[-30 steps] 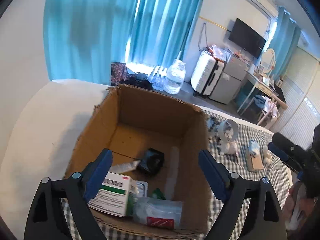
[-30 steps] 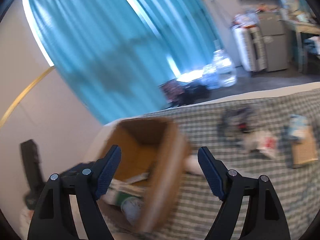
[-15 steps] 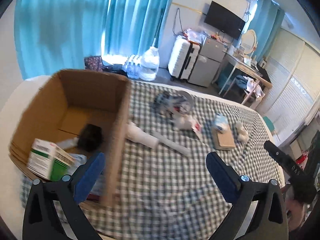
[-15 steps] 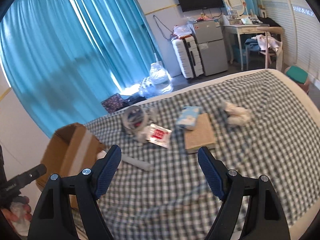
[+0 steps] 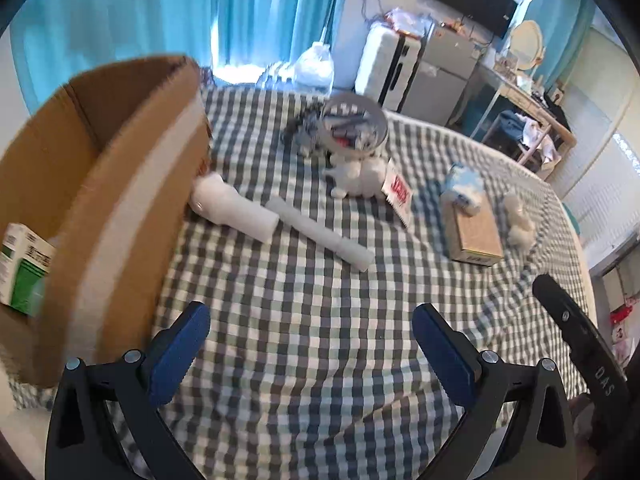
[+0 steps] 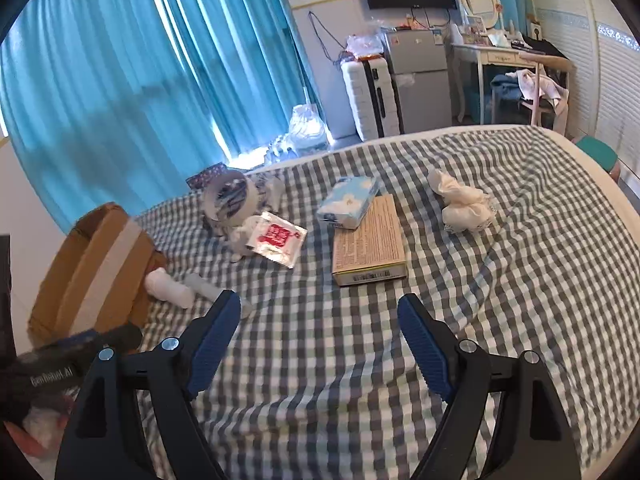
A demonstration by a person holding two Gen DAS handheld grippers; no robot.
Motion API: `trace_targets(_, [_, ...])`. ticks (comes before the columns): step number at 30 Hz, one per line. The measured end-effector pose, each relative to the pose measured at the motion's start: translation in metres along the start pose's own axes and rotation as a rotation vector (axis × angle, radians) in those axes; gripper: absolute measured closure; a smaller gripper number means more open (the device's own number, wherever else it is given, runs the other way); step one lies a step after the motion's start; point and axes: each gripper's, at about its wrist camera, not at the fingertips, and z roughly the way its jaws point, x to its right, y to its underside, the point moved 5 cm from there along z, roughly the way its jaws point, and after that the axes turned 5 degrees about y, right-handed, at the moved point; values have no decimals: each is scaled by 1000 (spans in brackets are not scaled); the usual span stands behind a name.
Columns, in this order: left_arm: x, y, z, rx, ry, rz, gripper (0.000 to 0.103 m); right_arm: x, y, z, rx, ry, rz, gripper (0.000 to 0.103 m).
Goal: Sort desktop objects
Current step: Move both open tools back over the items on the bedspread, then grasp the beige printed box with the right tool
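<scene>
blue-padded left tool (image 5: 310,344) and right tool (image 6: 319,336) gape wide, holding nothing.

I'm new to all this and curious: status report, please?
Left gripper open, empty. Right gripper open, empty. Cardboard box partly filled; white tubes, packets left on checkered cloth. Nothing blocking.

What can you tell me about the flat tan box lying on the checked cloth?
The flat tan box looks like printed cardboard, closed, lying flat on the checked cloth. Small text covers its top, and a barcode sits on its yellowish near end. A blue and white tissue pack leans on its far corner. Neither gripper touches it.
</scene>
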Motion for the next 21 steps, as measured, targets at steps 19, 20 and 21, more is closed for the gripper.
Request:
trace_targets(19, [24, -23, 116, -82, 25, -24, 0, 28, -13, 132, -178, 75, 12, 22])
trace_targets(20, [22, -24, 121, -87, 21, -34, 0, 26, -13, 134, -179, 83, -5, 22])
trace_targets(21, [19, -25, 125, -90, 15, -49, 0, 25, -12, 137, -180, 95, -24, 22])
